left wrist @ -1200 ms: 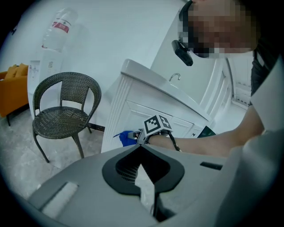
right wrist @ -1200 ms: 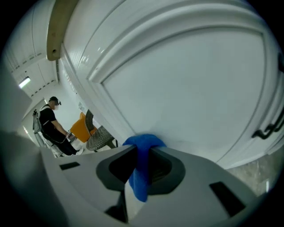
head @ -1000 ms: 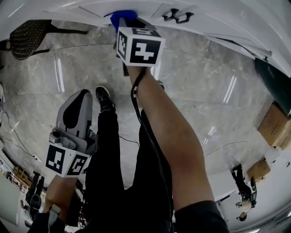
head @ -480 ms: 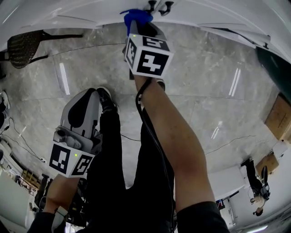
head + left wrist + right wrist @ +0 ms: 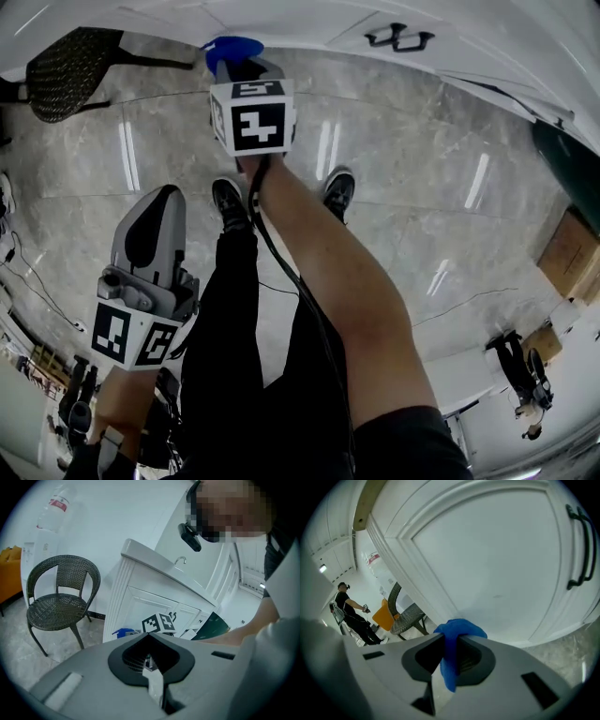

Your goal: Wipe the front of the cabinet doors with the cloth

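Cloth [image 5: 459, 629], blue: was clamped in the right gripper [image 5: 450, 644], bunched tip near the lower cabinet door [image 5: 487, 559]. Left gripper [image 5: 149, 660] was closed on nothing, held aside. Risk judged: the bunch slipping under pressure, bare jaws scraping paint.

left claw [image 5: 161, 199], right claw [image 5: 450, 651]: 2 | cloth [image 5: 457, 630]: 1 | chair [image 5: 61, 592]: 1 | door handles [image 5: 401, 38]: seemingly 2

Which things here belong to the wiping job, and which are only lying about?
Job: blue cloth, right gripper clamping it, white cabinet door, its black handle.
Lying about: wicker chair, cardboard box, left gripper, shut and empty.
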The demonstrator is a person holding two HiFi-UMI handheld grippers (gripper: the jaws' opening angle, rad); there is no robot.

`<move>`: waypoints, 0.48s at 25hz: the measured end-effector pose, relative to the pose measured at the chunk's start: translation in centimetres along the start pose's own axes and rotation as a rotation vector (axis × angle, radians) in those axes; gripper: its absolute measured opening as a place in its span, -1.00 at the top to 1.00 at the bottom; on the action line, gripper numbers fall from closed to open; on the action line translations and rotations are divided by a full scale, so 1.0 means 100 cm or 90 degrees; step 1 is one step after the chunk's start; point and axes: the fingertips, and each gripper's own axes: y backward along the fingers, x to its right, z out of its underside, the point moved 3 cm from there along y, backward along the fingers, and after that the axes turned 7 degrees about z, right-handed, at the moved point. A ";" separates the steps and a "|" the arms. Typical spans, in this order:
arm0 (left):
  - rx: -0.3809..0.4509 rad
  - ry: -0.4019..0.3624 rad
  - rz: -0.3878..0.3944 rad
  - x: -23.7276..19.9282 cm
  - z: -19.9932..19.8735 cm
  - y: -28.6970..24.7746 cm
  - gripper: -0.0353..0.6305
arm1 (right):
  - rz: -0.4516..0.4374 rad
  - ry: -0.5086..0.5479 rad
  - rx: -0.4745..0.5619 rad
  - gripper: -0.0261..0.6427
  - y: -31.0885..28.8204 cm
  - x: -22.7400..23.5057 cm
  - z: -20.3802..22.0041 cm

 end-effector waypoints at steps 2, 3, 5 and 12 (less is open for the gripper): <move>-0.001 0.002 -0.005 -0.011 0.001 0.011 0.90 | -0.016 0.006 -0.006 0.75 -0.013 -0.023 0.001; -0.002 0.003 -0.008 -0.015 0.002 0.016 0.90 | -0.020 0.008 -0.008 0.75 -0.019 -0.031 0.000; -0.005 0.007 -0.014 -0.024 0.005 0.023 0.90 | -0.019 0.015 -0.005 0.75 -0.026 -0.040 -0.004; -0.005 0.012 -0.030 -0.036 0.013 0.028 0.90 | -0.012 0.039 0.021 0.75 -0.029 -0.025 -0.027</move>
